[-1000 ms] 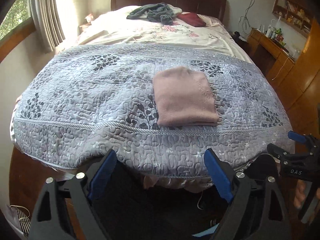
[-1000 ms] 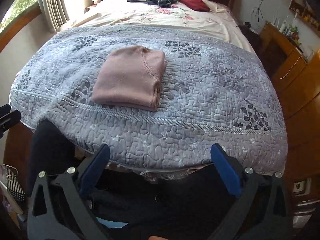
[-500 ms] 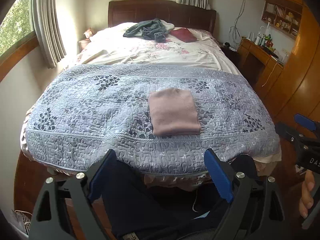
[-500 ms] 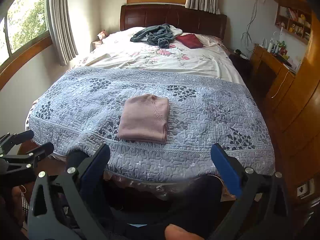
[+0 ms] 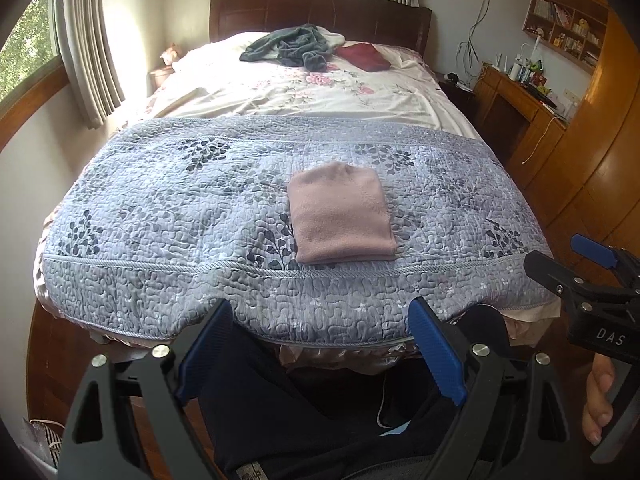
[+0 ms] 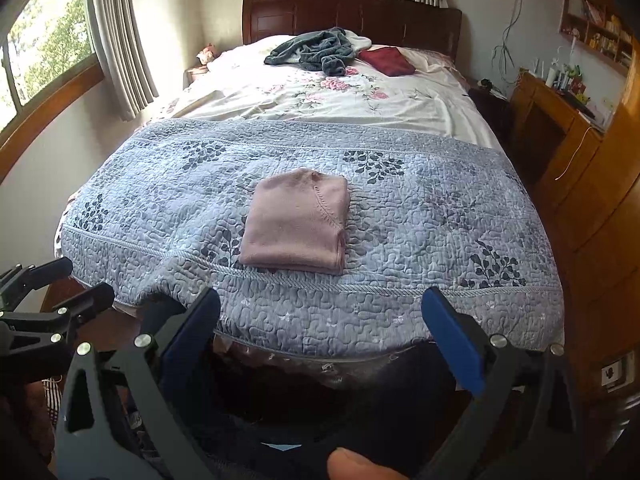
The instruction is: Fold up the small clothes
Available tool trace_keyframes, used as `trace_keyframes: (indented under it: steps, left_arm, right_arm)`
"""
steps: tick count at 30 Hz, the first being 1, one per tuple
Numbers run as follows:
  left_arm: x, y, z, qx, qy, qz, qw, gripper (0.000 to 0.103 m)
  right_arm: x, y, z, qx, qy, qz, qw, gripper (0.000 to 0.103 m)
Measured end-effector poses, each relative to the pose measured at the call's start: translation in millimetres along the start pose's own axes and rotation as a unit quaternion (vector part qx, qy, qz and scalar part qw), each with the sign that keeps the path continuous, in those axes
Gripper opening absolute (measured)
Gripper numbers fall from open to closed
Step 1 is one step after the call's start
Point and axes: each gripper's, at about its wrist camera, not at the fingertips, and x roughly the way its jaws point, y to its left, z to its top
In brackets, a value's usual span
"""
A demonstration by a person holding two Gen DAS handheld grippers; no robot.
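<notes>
Fingers of left gripper [image 5: 320, 344] and right gripper [image 6: 320, 328] gaping wide, gripping nothing, hovering off the bed's foot; pink sweater [image 5: 340, 216] lying folded square on quilted bedspread [image 5: 180, 208].

both grippers are hanging low in front of the person's dark-trousered legs [image 5: 304, 412], pointing forward and gripping nothing at all. the left gripper [image 5: 320, 344] is sitting with its blue-padded jaws spread wide, and the right gripper [image 6: 320, 332] is doing the same, also showing up at the right edge of the left wrist view with fingers [image 5: 598, 400] curling around its handle. a thumb tip [image 6: 360, 464] is poking in at the bottom of the right wrist view.
</notes>
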Motion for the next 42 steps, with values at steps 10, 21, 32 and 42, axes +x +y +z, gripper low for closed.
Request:
trace_keyframes:
  steps: [10,21,32,42]
  left_arm:
    - [12,-5,11,0.004,0.005,-0.004,1.0,0.09]
    - [9,-1,12,0.004,-0.001,-0.006,1.0,0.09]
    - [8,-3,19,0.009,-0.004,-0.008,0.9999,0.09]
    - [5,-3,23,0.012,-0.009,-0.007,0.9999,0.09]
  right_arm:
    - [11,-8,6,0.003,0.008,-0.004,1.0,0.1]
    - [10,-5,9,-0.005,0.008,-0.005,1.0,0.1]
    - [10,-6,18,-0.008,0.005,-0.002,1.0,0.1]
    - [5,-4,22,-0.011,-0.003,-0.004,1.0,0.1]
